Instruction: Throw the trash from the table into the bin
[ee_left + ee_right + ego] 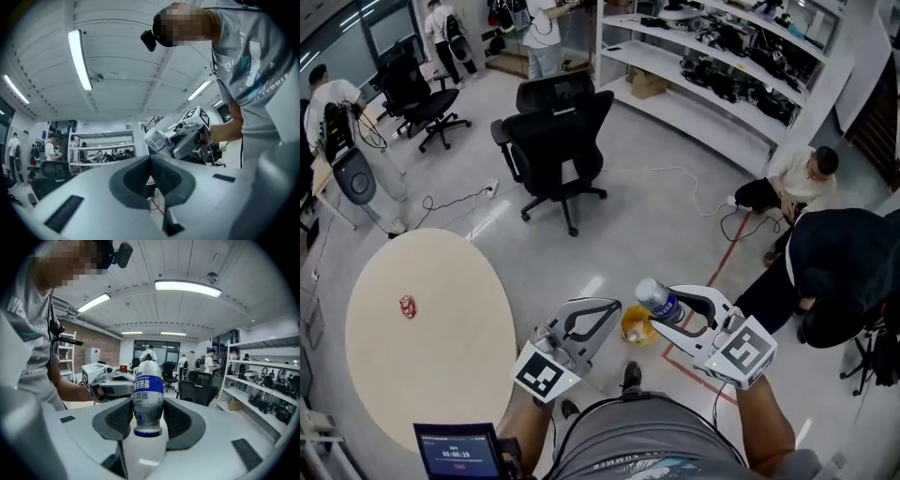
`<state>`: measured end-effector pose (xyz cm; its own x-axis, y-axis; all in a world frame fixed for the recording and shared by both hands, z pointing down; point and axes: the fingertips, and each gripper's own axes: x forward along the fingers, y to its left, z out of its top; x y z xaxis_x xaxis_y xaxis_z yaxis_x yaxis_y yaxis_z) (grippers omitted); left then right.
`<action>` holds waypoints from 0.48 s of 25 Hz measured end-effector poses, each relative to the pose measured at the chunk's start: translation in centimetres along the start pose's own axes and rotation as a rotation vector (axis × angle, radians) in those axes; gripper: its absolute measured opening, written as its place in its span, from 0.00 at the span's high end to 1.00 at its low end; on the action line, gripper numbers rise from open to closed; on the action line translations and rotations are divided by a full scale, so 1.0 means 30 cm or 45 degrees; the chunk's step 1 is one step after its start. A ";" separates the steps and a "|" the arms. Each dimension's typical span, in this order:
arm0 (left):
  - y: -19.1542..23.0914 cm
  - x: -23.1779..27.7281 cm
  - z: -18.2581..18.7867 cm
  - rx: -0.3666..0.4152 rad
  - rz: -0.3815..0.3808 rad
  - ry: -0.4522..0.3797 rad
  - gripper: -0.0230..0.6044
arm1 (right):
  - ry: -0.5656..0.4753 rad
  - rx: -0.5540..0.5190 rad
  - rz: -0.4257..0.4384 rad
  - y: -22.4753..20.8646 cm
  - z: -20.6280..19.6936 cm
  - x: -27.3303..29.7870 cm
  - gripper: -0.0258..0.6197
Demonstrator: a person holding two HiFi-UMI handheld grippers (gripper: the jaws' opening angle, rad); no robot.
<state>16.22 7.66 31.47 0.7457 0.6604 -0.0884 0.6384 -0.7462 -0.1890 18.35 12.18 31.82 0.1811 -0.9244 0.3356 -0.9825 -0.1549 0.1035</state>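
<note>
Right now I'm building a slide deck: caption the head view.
Right gripper holds a plastic bottle near the yellow bin; left gripper shut, empty; red trash on round table.

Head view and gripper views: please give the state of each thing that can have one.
right gripper: shut on the bottle.
bottle: held in the air.
left gripper: shut, empty.
yellow bin: upright, top open.
red trash: lying on the table, untouched.

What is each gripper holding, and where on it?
Right gripper clamps the plastic bottle by its sides near the cap end. Left gripper holds nothing, jaws together.
</note>
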 end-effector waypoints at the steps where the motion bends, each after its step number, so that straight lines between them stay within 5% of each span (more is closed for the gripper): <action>1: -0.016 0.019 -0.014 0.012 -0.033 0.032 0.90 | 0.003 -0.005 -0.012 -0.012 -0.007 -0.014 0.63; 6: -0.038 0.098 -0.082 -0.066 -0.105 -0.010 0.90 | -0.012 0.081 -0.082 -0.046 -0.088 -0.038 0.63; 12: -0.028 0.219 -0.212 -0.098 -0.181 0.080 0.90 | 0.027 0.214 -0.148 -0.181 -0.247 -0.056 0.63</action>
<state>21.80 12.09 37.27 0.6556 0.7551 -0.0045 0.7494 -0.6513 -0.1195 23.70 17.15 37.63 0.2929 -0.8897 0.3501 -0.9481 -0.3177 -0.0143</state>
